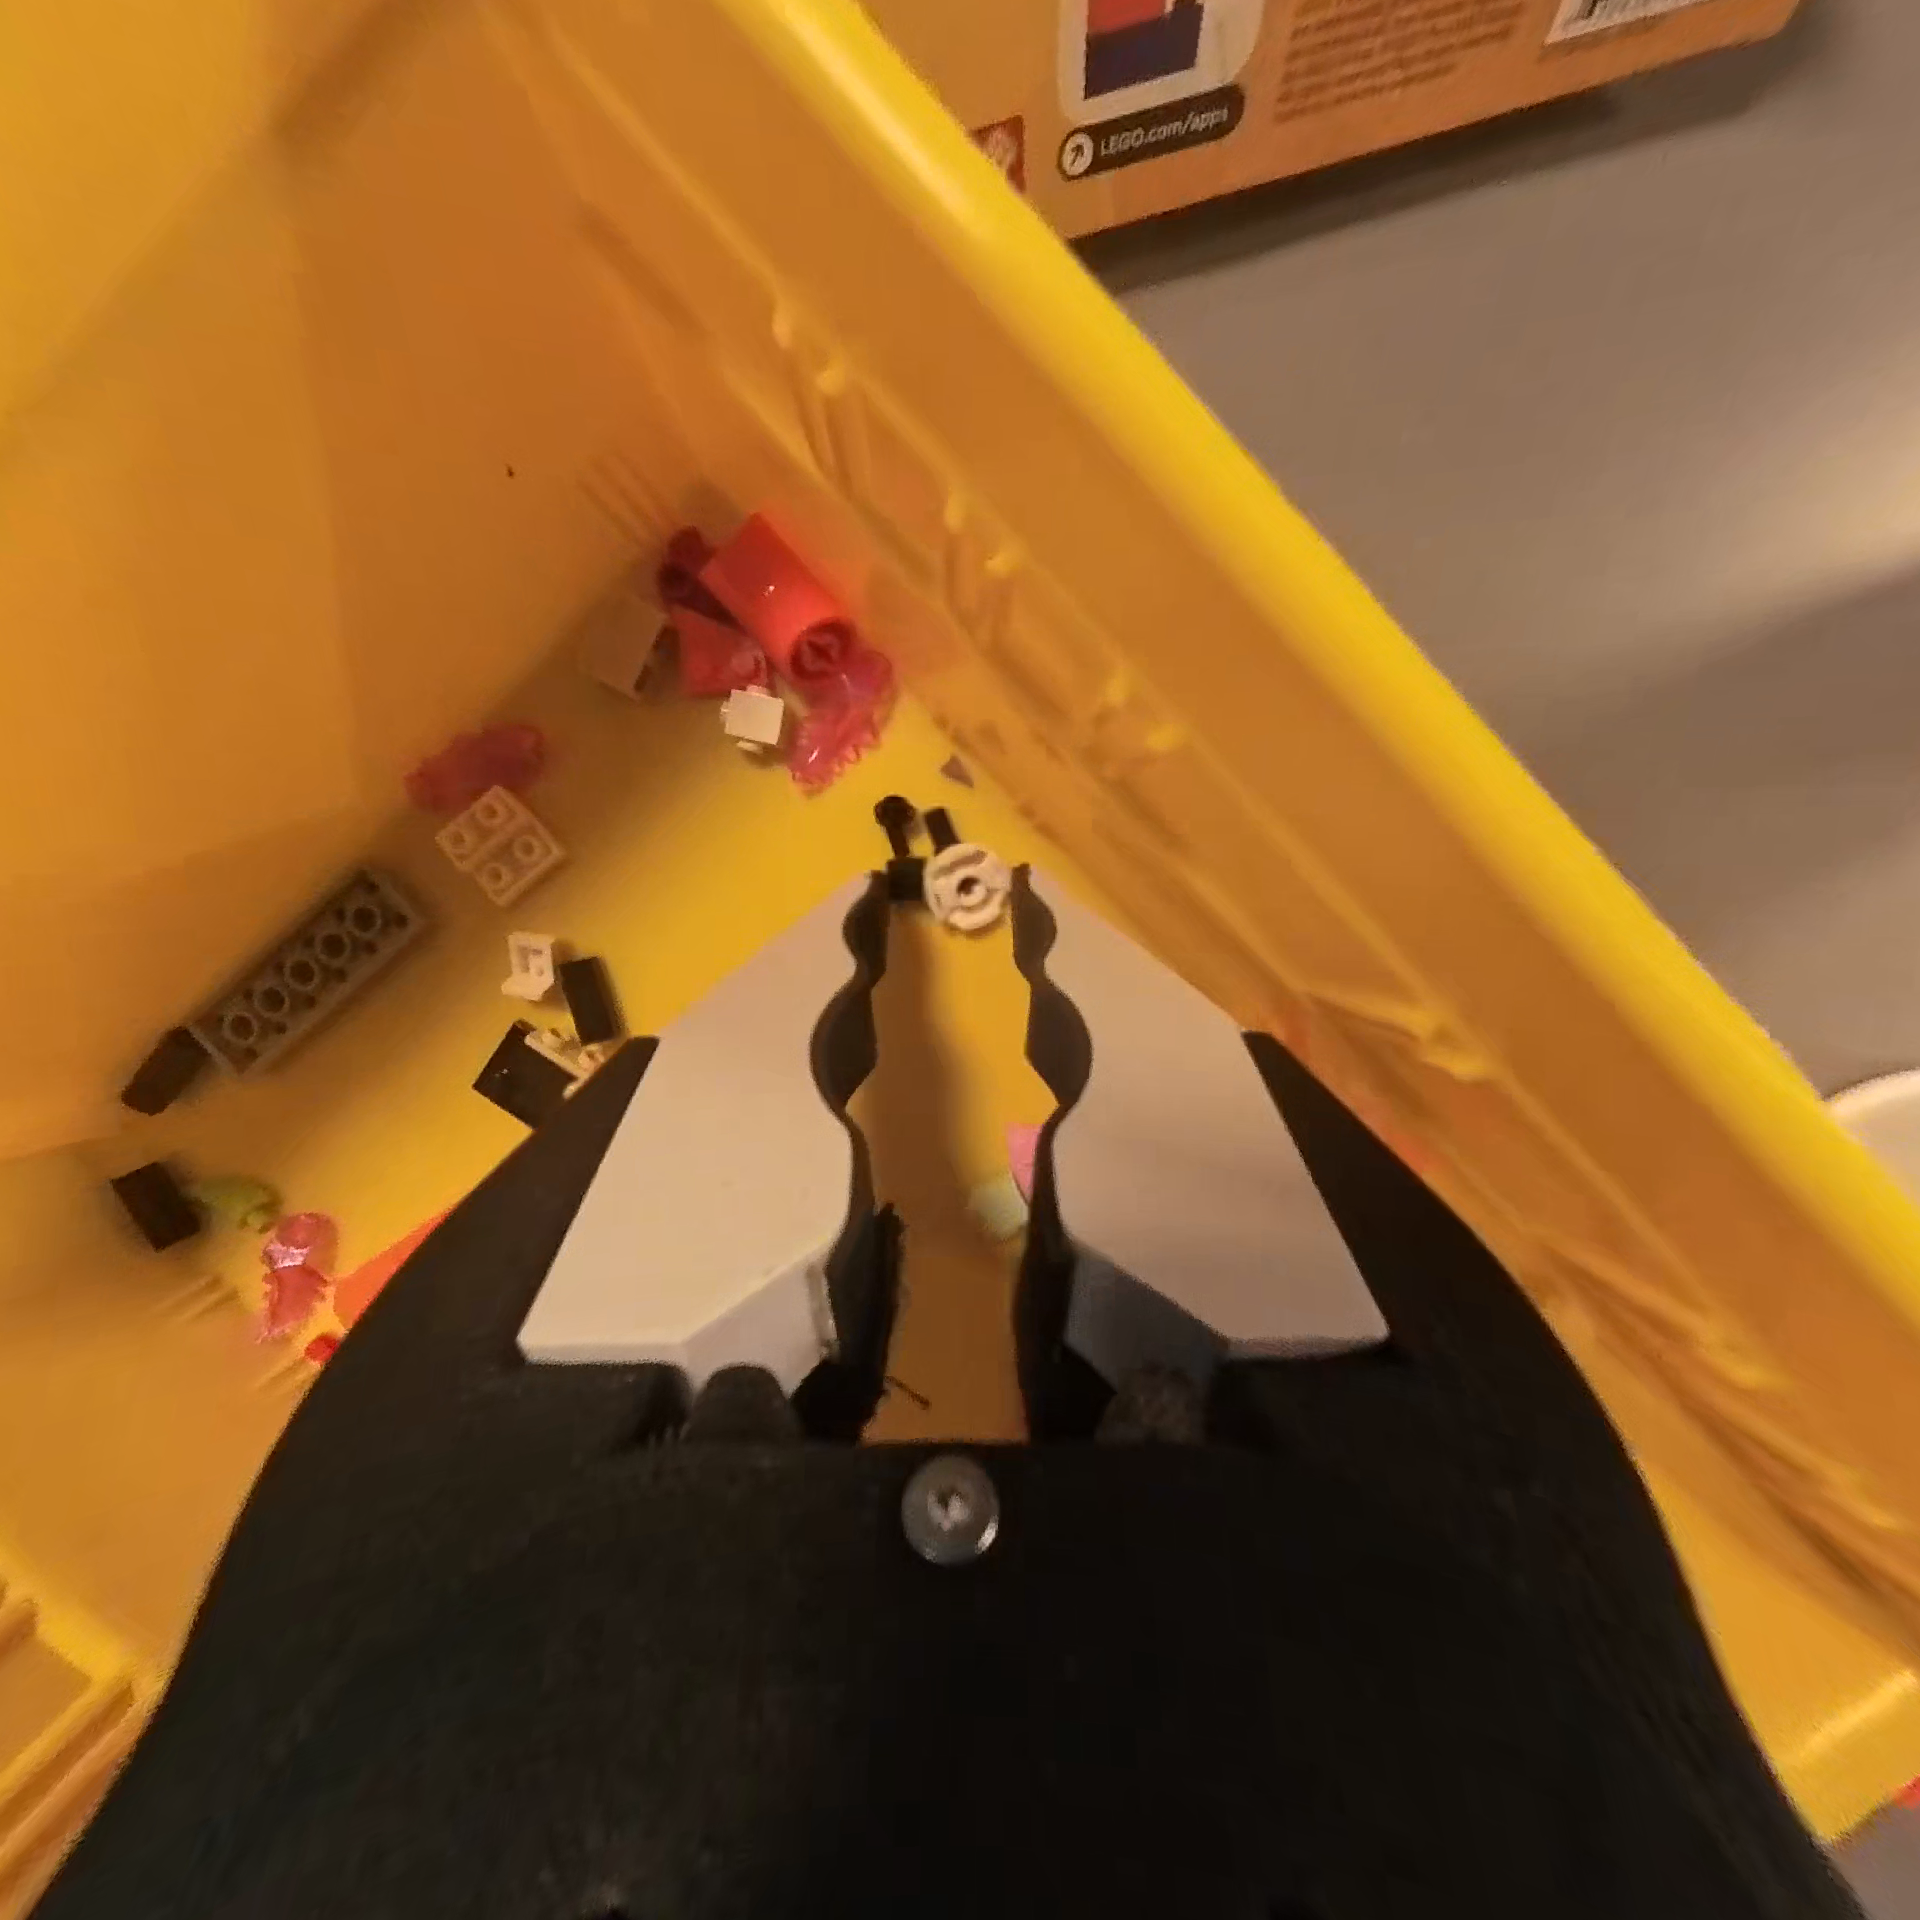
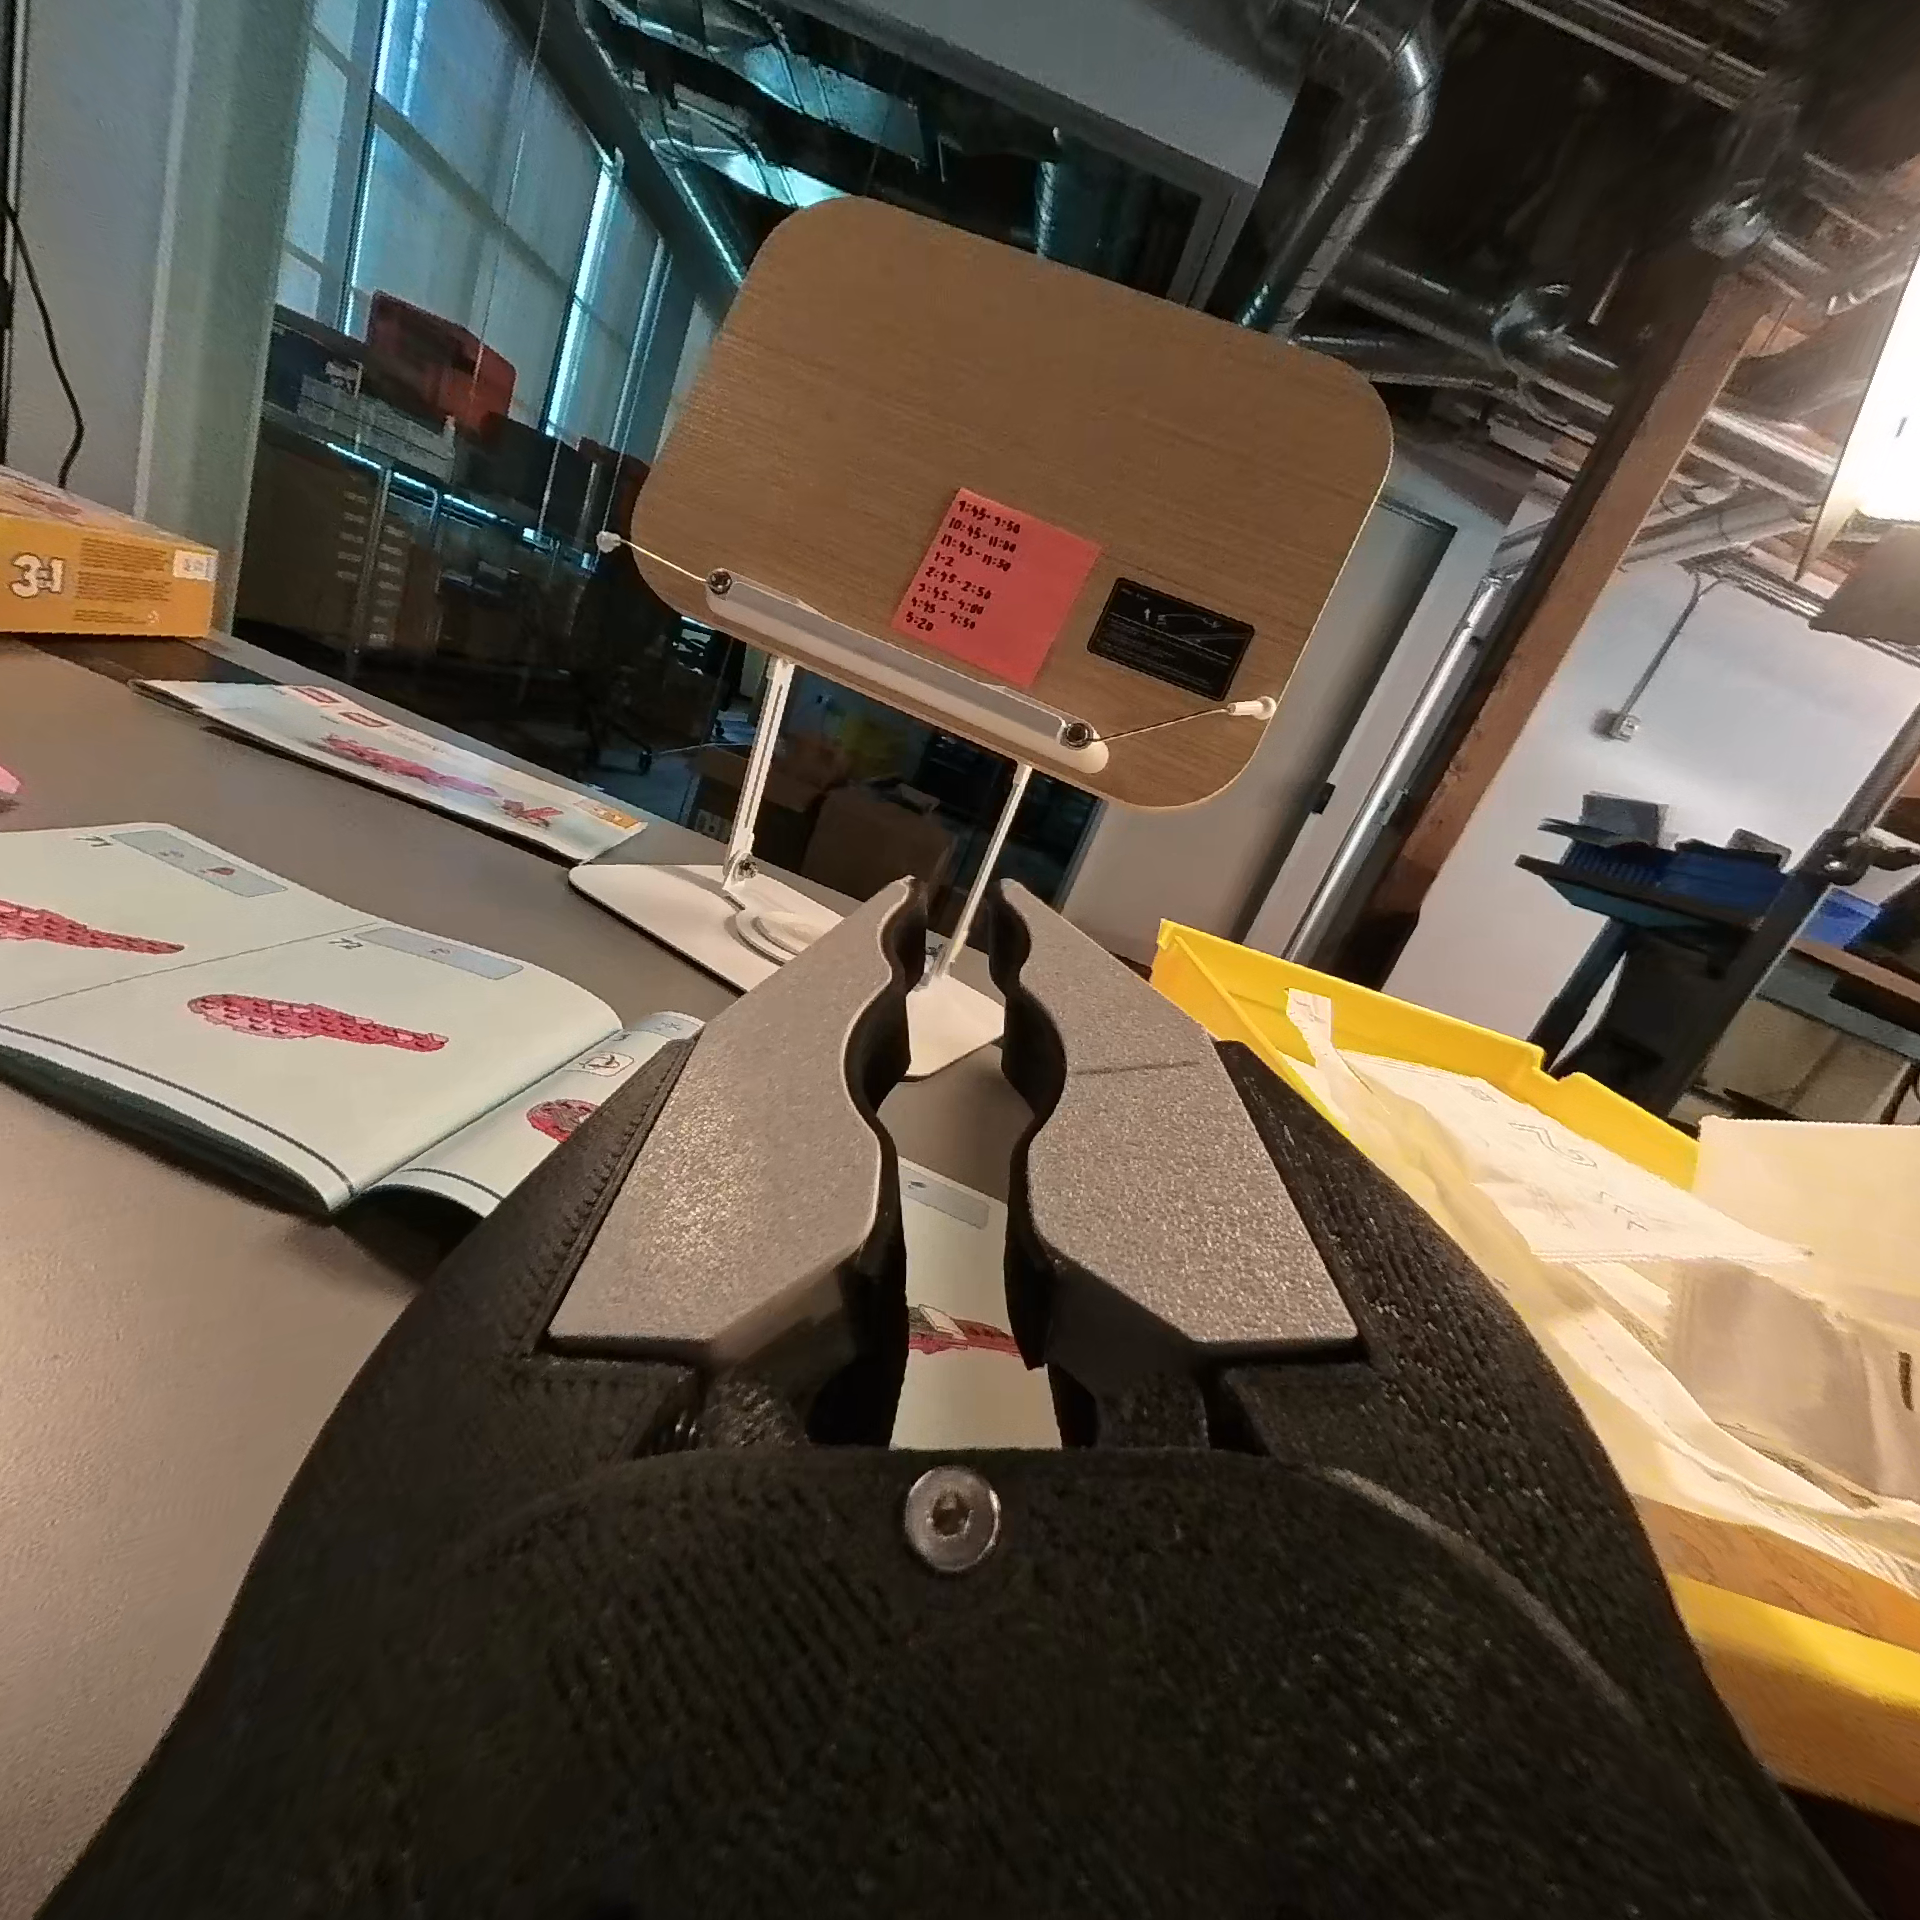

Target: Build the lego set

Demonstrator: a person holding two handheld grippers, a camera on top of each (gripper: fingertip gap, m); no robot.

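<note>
White round stud plate (image 1: 966, 891) w/ a small black piece (image 1: 902, 883) sits pinched at the tips of the left hand-held gripper (image 1: 951, 896), inside the yellow bin (image 1: 1195, 540); keep grip steady, lift straight; 1 grey long brick (image 1: 312, 971) at 9 o'clock; right hand-held gripper (image 2: 954, 914) narrow, nothing seen in it, over the counter (image 2: 208, 1403); 2 booklets.

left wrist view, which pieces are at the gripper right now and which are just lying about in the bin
At the gripper:
left gripper
small white round piece between its fingertips
black bit beside it

Lying about:
long grey brick
white square plate
red pile in the corner
yellow bin itself
cardboard box outside
</note>
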